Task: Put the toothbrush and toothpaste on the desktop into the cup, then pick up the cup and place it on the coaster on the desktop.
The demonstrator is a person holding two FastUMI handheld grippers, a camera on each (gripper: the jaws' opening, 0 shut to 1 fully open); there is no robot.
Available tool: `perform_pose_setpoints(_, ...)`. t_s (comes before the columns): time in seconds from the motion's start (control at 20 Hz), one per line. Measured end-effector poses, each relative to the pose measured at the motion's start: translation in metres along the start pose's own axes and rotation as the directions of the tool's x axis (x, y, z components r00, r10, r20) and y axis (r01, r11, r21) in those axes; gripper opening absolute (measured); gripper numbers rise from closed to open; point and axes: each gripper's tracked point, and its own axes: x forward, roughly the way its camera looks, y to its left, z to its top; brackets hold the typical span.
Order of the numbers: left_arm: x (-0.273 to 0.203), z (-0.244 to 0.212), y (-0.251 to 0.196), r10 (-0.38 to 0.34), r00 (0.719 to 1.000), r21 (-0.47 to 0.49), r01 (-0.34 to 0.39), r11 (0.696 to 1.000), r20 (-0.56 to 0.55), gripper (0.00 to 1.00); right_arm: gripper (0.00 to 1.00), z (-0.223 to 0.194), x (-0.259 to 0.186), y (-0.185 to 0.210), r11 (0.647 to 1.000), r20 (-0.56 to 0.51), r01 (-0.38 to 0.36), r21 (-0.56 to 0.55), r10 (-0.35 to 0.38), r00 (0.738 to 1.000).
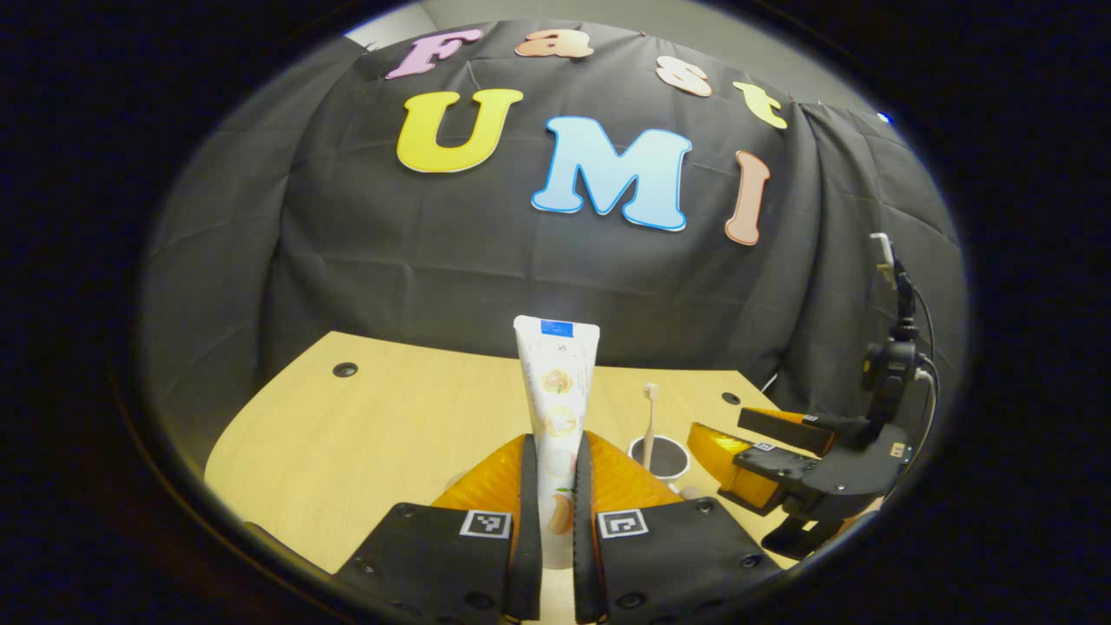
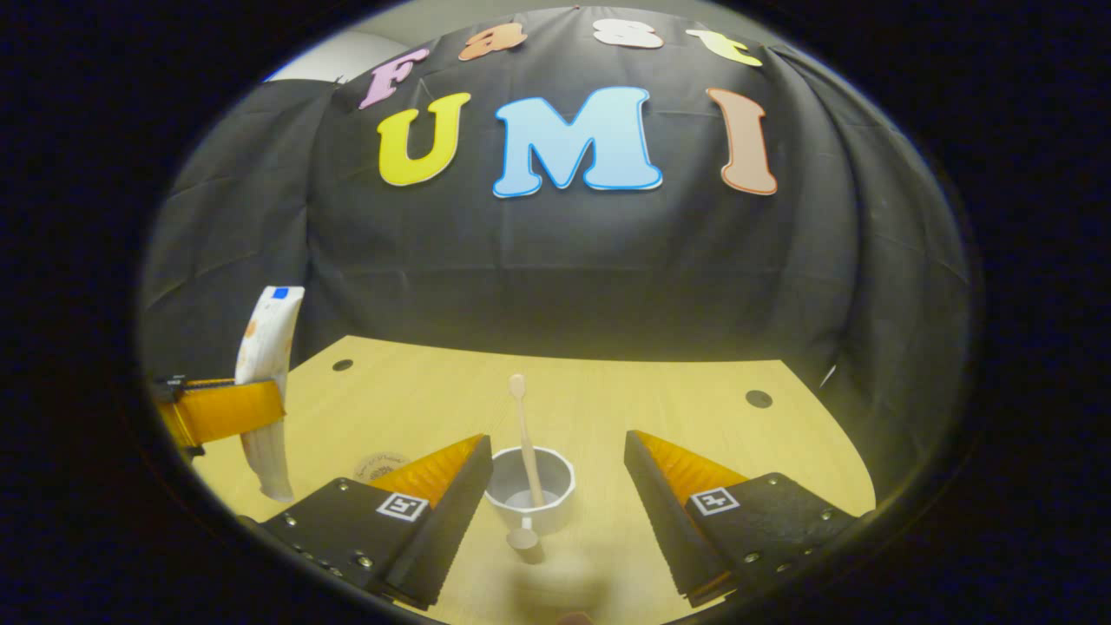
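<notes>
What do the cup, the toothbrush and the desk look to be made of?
The cup looks like white glazed ceramic or plastic: smooth, thick rim. The toothbrush standing in it seems pale wood or bamboo: matte tan handle. The desktop looks like light wood-grain laminate: fine streaks, even sheen.

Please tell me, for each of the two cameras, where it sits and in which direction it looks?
Left gripper view: rides on the left gripper, faces the booth wall across the desk; its own fingers clamp the upright toothpaste.
Right gripper view: rides on the right gripper, looks forward over the cup; its own fingers stand apart either side.
Shared: toothpaste, cup, the toothbrush standing in it, each other's gripper.
</notes>
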Motion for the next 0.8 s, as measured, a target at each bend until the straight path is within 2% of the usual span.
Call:
perform_pose_setpoints(0.1, 0.01, 0.003, -0.011, -0.02, 1.0, -0.003, 0.02, 1.0, 0.014, 0.22, 0.92, 0.007, -0.014, -0.011, 1.0, 0.012, 0.016, 0.018, -0.016, 1.0)
perform_pose_setpoints(0.35, 0.038, 0.01, -0.039, -0.076, 0.996, -0.007, 0.076, 0.997, 0.052, 0.22, 0.94, 0.022, -0.052, -0.039, 0.997, 0.044, 0.066, 0.041, -0.068, 0.997)
perform_pose_setpoints(0.8, 0.093, 0.028, -0.086, -0.208, 0.96, -0.059, 0.222, 0.973, 0.187, 0.22, 0.94, -0.008, -0.1, -0.074, 0.985, -0.024, 0.146, 0.095, -0.144, 0.989)
